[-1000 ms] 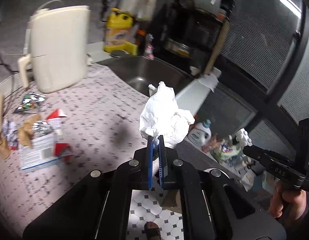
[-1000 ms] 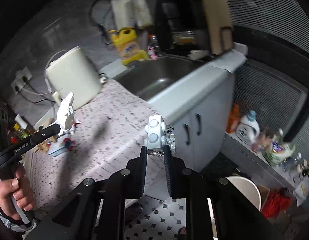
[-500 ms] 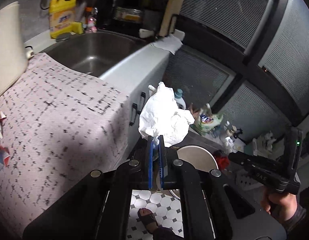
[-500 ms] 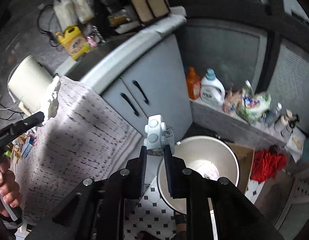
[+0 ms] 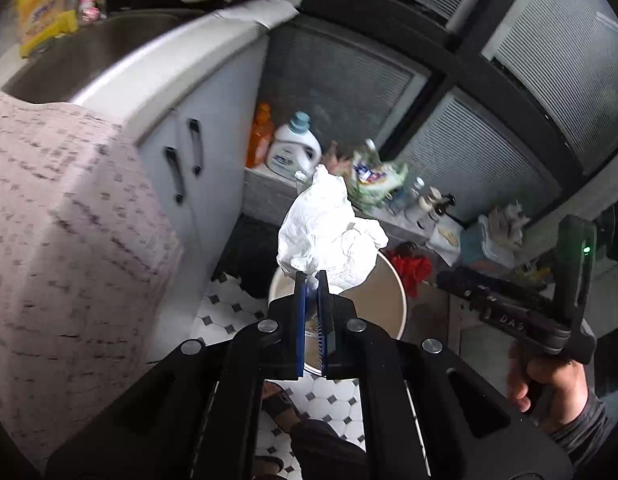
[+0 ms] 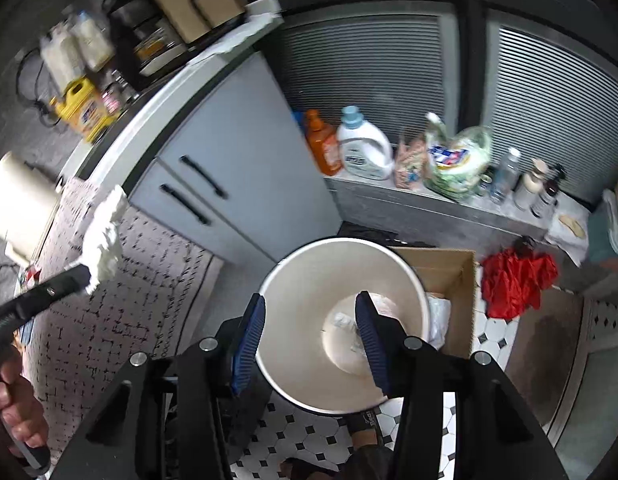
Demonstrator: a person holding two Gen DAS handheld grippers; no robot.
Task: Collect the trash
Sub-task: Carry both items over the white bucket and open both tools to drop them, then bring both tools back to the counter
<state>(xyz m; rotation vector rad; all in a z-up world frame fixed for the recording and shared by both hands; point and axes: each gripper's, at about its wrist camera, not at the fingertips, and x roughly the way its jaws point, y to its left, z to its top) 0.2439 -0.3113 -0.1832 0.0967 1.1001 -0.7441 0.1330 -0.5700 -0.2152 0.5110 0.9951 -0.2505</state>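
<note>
My left gripper (image 5: 312,276) is shut on a crumpled white paper towel (image 5: 329,236), which it holds above the near rim of a round white trash bin (image 5: 401,300) on the floor. In the right wrist view the same towel (image 6: 105,232) hangs at the left, over the counter's edge. My right gripper (image 6: 311,298) points down into the bin (image 6: 309,256). Its jaws are opening, and nothing is between the blue pads. Pale pieces of trash (image 6: 345,322) lie on the bin's bottom.
A brown cardboard box (image 6: 441,272) touches the bin's right side, with a red cloth (image 6: 517,280) beyond it. Detergent bottles (image 6: 365,148) and bags line a low ledge. Grey cabinet doors (image 6: 237,152) and a patterned counter cloth (image 6: 129,300) stand at the left. A sandalled foot (image 5: 281,400) is on the tiled floor.
Both grippers swung from the counter down over the bin. The right gripper's jaws opened, and the small white object that it held is gone from between them. The left still grips the towel.
</note>
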